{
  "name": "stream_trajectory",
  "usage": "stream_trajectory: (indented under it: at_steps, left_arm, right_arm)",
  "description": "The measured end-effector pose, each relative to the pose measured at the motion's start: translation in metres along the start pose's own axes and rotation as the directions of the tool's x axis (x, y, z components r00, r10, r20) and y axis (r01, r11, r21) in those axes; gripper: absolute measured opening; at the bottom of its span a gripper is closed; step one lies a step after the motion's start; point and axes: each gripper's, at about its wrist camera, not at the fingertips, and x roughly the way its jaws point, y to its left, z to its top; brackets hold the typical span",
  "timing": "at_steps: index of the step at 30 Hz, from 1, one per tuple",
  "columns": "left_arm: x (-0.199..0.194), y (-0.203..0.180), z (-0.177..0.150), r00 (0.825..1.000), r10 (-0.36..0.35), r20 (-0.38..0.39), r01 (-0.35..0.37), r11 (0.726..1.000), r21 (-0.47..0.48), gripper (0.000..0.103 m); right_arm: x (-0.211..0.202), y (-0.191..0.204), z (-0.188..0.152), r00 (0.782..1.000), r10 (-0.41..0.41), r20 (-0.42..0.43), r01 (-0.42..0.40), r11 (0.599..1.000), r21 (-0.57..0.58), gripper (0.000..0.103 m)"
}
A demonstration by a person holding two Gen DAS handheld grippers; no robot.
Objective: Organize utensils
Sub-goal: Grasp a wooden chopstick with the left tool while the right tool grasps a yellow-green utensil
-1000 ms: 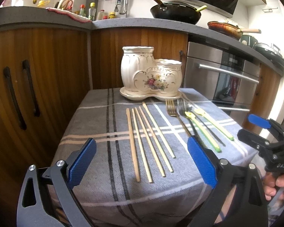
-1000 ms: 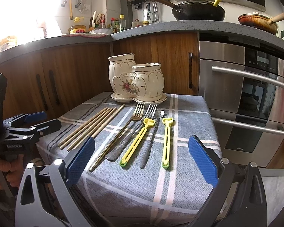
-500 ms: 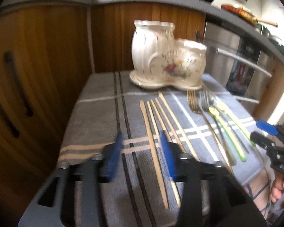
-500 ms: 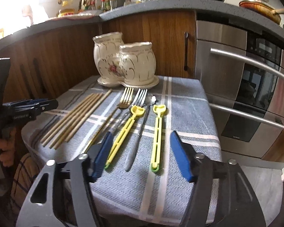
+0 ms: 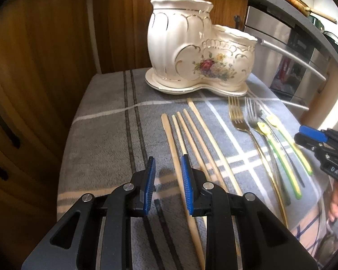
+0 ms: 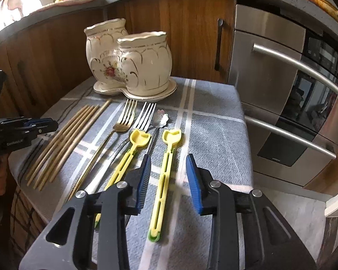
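A cream two-pot ceramic holder (image 5: 198,56) stands at the back of the grey cloth-covered table (image 5: 101,117); it also shows in the right wrist view (image 6: 133,65). Several wooden chopsticks (image 5: 191,135) lie in a row. My left gripper (image 5: 167,168) is open with a narrow gap, low over the leftmost chopstick (image 5: 173,144). To the right lie a gold fork (image 6: 121,121), a silver fork (image 6: 144,117) and two yellow utensils. My right gripper (image 6: 169,168) is open, its jaws on either side of the right yellow utensil (image 6: 166,159).
Wooden cabinets (image 5: 38,67) stand behind and to the left of the table. A steel oven (image 6: 281,85) with bar handles stands to the right. The table's right edge drops to the floor (image 6: 288,207).
Both grippers moved forward and down toward the table and narrowed their jaws. The left now hovers at the leftmost chopstick, the right over the right yellow utensil.
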Motion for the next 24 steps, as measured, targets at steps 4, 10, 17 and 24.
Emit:
stream_trajectory:
  at_steps: [4,10,17,24]
  left_arm:
    - [0.003,0.001,0.003,1.0,-0.014,-0.012,0.014,1.0,0.007,0.025]
    - [0.011,-0.003,0.008,0.999,0.002,-0.039,0.0,0.999,0.046,0.025]
    - [0.021,-0.007,0.011,0.998,0.035,-0.061,-0.029,0.995,0.097,0.025]
    - [0.021,0.009,0.015,0.994,0.045,-0.101,-0.037,0.996,0.085,0.023]
  right_arm:
    - [0.008,0.0,0.002,0.999,0.005,-0.032,-0.005,1.0,-0.006,0.032]
    - [0.018,0.0,0.005,0.998,-0.005,-0.056,0.005,1.0,-0.009,0.027]
    - [0.029,-0.004,0.01,0.997,-0.011,-0.081,0.01,1.0,-0.015,0.023]
    - [0.031,-0.007,0.015,0.988,0.02,-0.15,-0.024,0.999,-0.029,0.021]
